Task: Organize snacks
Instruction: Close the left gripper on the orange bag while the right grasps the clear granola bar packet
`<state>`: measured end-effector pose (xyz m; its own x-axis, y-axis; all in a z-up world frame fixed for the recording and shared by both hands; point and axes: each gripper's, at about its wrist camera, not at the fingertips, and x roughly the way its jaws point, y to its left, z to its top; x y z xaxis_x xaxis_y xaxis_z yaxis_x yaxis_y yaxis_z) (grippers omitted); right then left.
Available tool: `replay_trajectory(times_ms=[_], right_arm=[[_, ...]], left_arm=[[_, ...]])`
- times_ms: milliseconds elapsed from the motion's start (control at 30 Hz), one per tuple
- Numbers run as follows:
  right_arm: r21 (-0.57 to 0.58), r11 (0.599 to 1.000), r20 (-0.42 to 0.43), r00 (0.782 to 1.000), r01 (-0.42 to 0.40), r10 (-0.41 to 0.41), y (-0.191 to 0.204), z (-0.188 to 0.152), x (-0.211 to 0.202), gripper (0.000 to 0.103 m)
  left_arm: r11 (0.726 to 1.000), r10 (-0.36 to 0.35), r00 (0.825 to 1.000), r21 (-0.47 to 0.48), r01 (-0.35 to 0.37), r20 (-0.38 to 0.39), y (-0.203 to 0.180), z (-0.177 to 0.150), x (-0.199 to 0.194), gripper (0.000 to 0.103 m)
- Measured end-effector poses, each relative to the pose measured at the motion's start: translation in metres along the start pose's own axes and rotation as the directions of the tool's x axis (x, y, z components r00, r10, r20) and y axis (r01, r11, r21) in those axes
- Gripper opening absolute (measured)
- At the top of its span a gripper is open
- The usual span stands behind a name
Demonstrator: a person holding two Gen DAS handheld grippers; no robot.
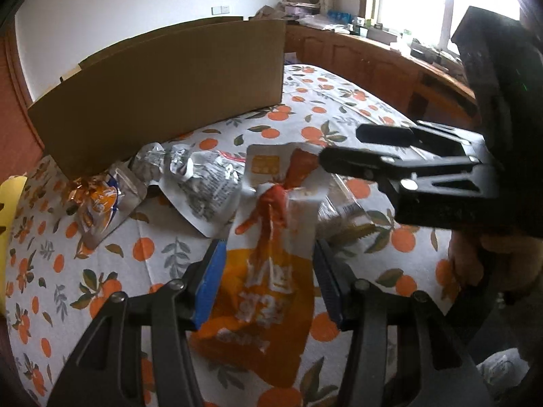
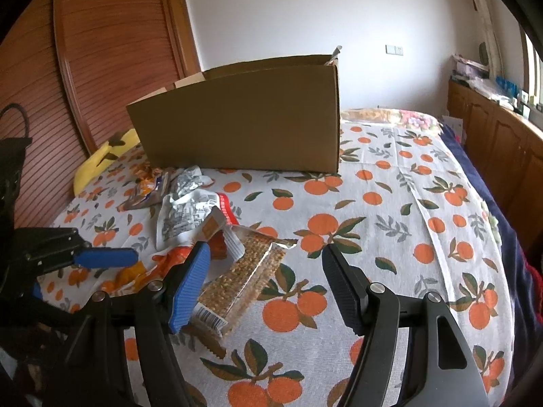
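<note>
An orange and white snack bag (image 1: 268,291) lies on the orange-print cloth between the fingers of my left gripper (image 1: 269,271), which is open around it; the pads stand apart from the bag's sides. Beyond it lie a silver printed pouch (image 1: 203,186), a small orange-blue packet (image 1: 101,207) and a clear cereal bar pack (image 1: 339,217). My right gripper (image 2: 264,285) is open, above the cereal bar pack (image 2: 244,274), whose near end sits by the blue pad. The right gripper also shows in the left wrist view (image 1: 342,149). A brown cardboard box (image 2: 244,118) stands behind the snacks.
The cloth (image 2: 390,237) covers a bed-like surface. A yellow plush item (image 2: 101,159) lies left of the box. A wooden slatted door (image 2: 85,68) is on the left, wooden cabinets (image 2: 502,142) with clutter on the right under a window.
</note>
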<state>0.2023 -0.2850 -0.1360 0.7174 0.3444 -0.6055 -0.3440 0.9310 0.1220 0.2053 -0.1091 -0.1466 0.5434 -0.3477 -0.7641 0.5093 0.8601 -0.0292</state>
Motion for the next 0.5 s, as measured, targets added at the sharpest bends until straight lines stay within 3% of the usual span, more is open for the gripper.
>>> replay_trajectory(times_ms=[367, 500], right_arm=[[0.001, 1.0, 0.0, 1.0, 0.002, -0.002, 0.001, -0.001, 0.0, 0.07], [-0.005, 1.0, 0.002, 1.0, 0.001, -0.001, 0.002, -0.001, 0.001, 0.07]], left_arm=[[1.0, 0.021, 1.0, -0.016, -0.021, 0.001, 0.008, 0.006, 0.012, 0.052], [0.999, 0.037, 0.999, -0.011, -0.037, 0.008, 0.007, 0.004, 0.007, 0.044]])
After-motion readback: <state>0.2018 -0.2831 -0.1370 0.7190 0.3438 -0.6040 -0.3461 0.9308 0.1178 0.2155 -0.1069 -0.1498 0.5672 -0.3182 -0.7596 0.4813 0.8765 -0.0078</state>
